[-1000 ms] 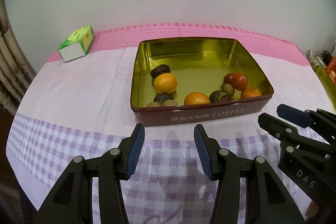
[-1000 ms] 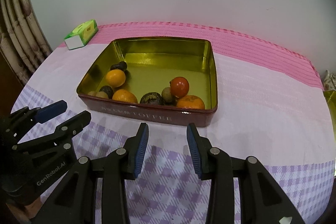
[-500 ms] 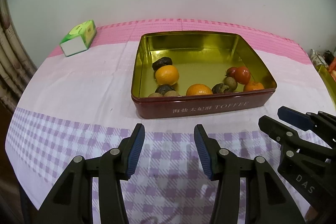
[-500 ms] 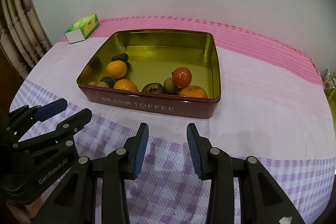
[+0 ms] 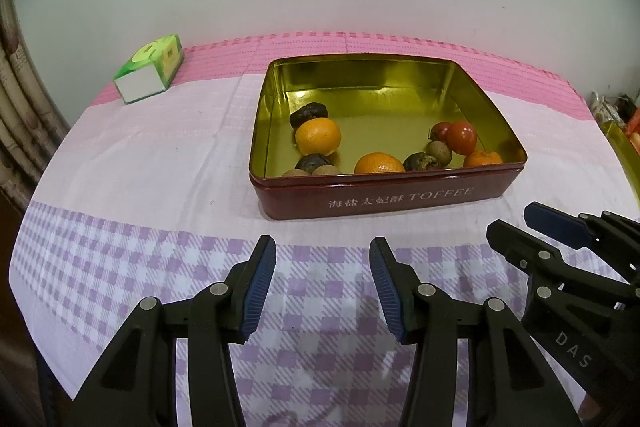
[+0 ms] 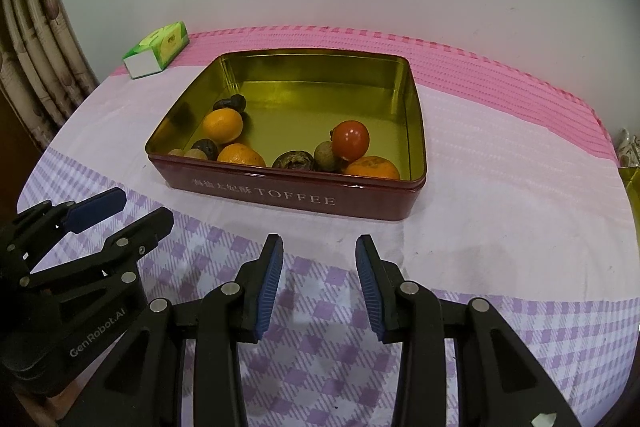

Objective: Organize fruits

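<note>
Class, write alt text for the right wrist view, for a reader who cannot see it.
A red toffee tin with a gold inside holds oranges, a red fruit and darker fruit on a pink and purple checked cloth. The right gripper is open and empty in front of it, the left gripper beside it. A green box lies behind.

Table [image 5: 120, 167] covered with cloth: pink stripe band at far edge, pale pink middle, purple-white check near front. Directly on it: dark red rectangular metal tin with gold inside [image 5: 384, 201], lettering "TOFFEE" on front wall. Green-white small cardboard box [image 5: 150, 73] lies well apart, at far left corner.
</note>
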